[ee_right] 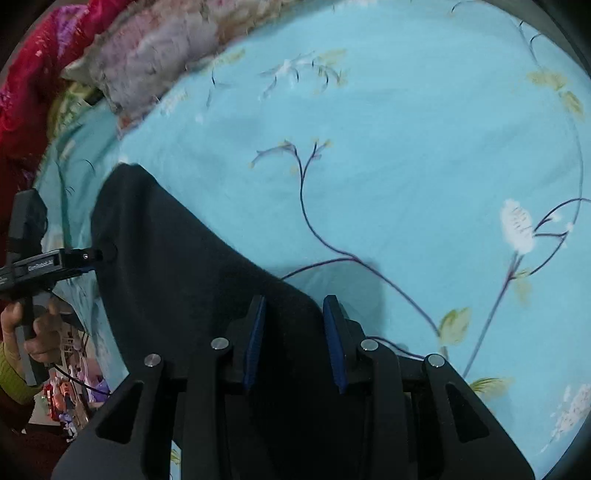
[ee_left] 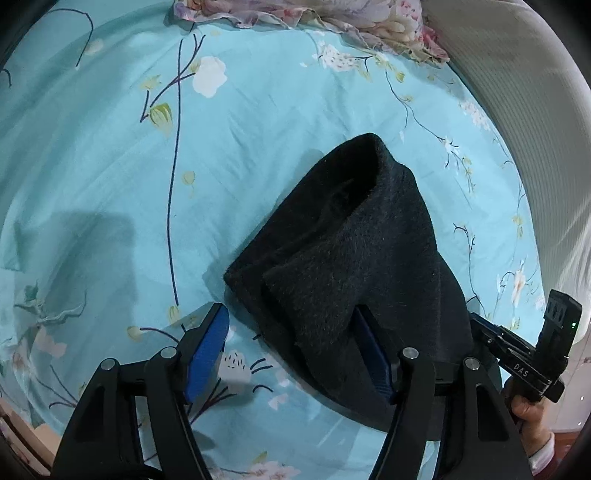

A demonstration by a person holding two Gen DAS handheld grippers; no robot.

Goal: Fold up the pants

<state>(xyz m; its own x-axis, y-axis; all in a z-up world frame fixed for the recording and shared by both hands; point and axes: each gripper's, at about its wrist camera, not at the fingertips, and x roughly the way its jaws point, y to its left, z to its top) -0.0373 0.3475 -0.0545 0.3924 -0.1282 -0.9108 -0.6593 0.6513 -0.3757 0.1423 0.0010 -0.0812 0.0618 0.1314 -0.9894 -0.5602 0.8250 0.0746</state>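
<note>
Dark fuzzy pants lie bunched and partly folded on a turquoise floral bedsheet. My left gripper is open; its right finger is tucked under the cloth edge and its left finger rests on the sheet. In the right wrist view the pants drape from lower centre toward the left. My right gripper has its jaws partly closed with the pants' cloth between the blue pads. The other gripper shows at the edge of each view.
A floral quilt is heaped at the head of the bed, with a red blanket beside it. A white ribbed wall or headboard lines the right side. The floor and clutter show beyond the bed edge.
</note>
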